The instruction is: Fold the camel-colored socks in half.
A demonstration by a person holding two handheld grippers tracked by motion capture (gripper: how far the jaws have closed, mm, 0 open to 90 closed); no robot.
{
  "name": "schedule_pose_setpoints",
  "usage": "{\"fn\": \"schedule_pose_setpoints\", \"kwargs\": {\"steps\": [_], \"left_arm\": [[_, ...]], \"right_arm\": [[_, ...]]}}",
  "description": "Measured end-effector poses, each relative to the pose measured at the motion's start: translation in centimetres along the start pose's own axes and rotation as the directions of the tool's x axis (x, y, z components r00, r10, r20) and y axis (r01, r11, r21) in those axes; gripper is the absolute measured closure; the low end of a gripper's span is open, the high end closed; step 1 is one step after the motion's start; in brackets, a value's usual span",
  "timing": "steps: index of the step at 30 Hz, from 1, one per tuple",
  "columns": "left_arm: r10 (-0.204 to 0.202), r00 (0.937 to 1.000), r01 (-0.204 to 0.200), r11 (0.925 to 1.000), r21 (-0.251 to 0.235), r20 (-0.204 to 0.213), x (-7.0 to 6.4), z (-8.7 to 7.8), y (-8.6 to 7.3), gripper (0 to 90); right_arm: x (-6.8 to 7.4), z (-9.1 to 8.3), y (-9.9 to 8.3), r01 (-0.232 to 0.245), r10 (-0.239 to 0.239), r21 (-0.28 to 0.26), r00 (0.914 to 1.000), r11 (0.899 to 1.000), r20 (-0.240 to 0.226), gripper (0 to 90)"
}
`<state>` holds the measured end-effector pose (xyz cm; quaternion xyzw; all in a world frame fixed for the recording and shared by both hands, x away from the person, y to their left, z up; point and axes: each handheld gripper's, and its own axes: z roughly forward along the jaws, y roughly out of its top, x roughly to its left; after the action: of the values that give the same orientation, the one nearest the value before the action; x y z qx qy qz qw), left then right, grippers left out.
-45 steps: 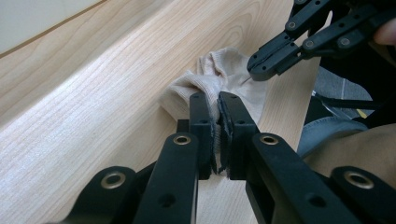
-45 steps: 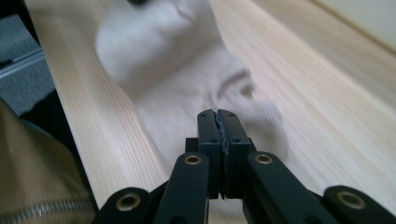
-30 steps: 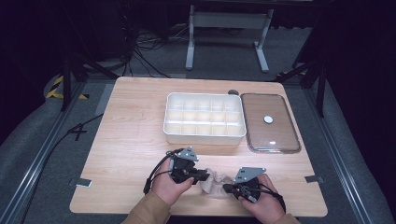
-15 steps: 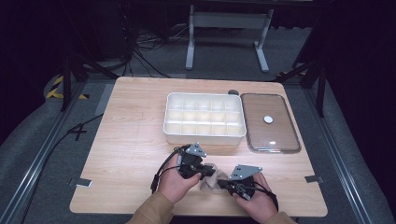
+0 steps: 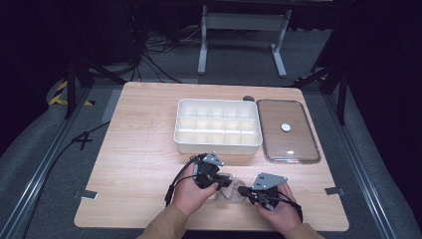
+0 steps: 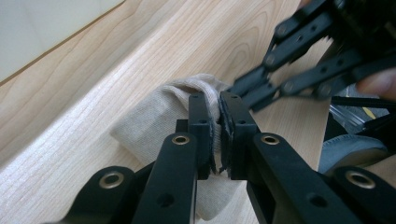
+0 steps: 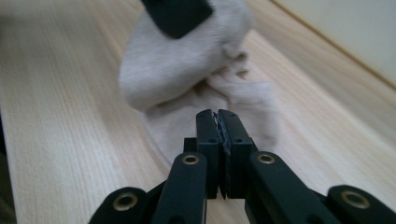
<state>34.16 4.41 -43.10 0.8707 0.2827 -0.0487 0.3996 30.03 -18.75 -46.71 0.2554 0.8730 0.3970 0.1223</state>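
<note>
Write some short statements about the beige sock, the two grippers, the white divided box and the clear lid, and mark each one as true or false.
1. The left gripper is shut on the soft beige fabric sock. True.
2. The beige sock lies inside the white plastic divided box. False: it lies on the pale wooden table, in front of the box.
3. The compartments of the white box that can be seen hold nothing. True.
4. The clear plastic lid with a white knob covers the white box. False: it lies flat on the table beside the box.
5. The right gripper has its jaws wide apart. False: they are pressed together; whether fabric is between them is not clear.
</note>
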Motion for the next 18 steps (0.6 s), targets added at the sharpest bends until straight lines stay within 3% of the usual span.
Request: {"fn": "schedule_pose_setpoints", "kwargs": {"steps": [4,9,18], "left_arm": [[-0.008,1.0,0.008,1.0,0.004,0.0,0.1,0.0,-0.1,83.8],[-0.003,1.0,0.003,1.0,0.002,0.003,0.0,0.2,-0.1,83.8],[0.002,0.9999,-0.002,0.9999,0.011,0.013,-0.1,1.2,0.0,83.5]], "right_arm": [[-0.6,-0.7,-0.3,-0.039,0.039,0.027,0.9992,0.999,0.004,89.3],[-0.7,-0.1,-0.6,-0.045,0.046,0.056,0.9989,0.997,-0.007,89.5],[-0.7,0.1,-0.7,-0.057,0.058,0.047,0.9982,0.997,-0.016,89.5]]}}
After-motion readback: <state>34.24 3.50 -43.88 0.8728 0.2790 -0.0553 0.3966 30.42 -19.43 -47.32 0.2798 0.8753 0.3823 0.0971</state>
